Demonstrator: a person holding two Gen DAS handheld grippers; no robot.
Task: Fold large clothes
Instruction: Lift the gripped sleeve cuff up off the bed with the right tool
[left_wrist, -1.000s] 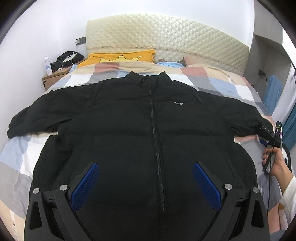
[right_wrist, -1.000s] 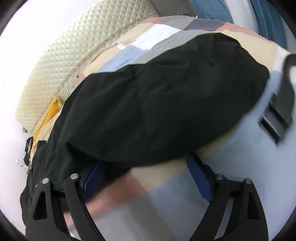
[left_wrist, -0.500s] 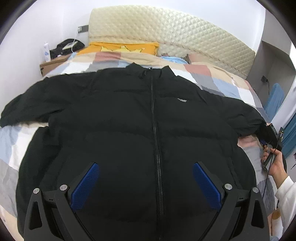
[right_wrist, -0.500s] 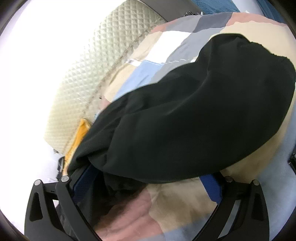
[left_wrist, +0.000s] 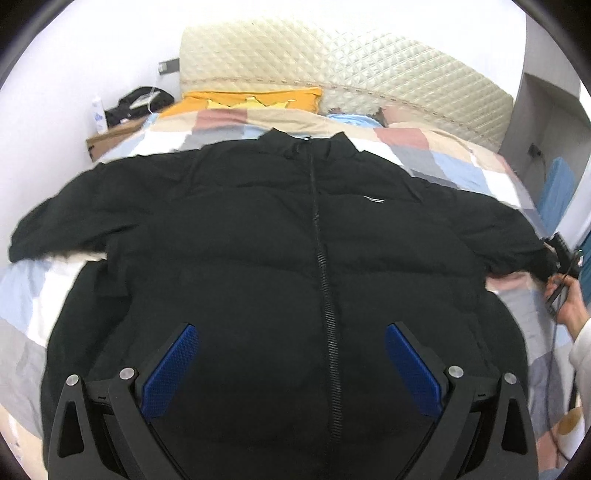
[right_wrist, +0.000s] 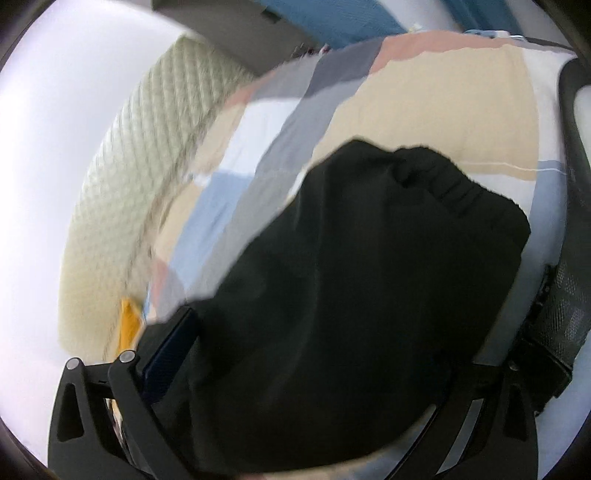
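Left tongs (left_wrist: 291, 365) wide, over the black puffer jacket (left_wrist: 258, 266) hem; right tongs (right_wrist: 295, 369) straddle the sleeve cuff (right_wrist: 436, 184) — grip unclear. Sleeve runs crosswise — right hand nearer.

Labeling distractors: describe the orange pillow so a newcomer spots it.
Start at the quilted cream headboard. At its foot, left of centre, the orange pillow lies flat above the patchwork quilt. It is the only bright orange item, with a yellow crown-like print.

Black sleeve (right_wrist: 351, 295) hides the right fingers (right_wrist: 168, 354), perhaps gripped.
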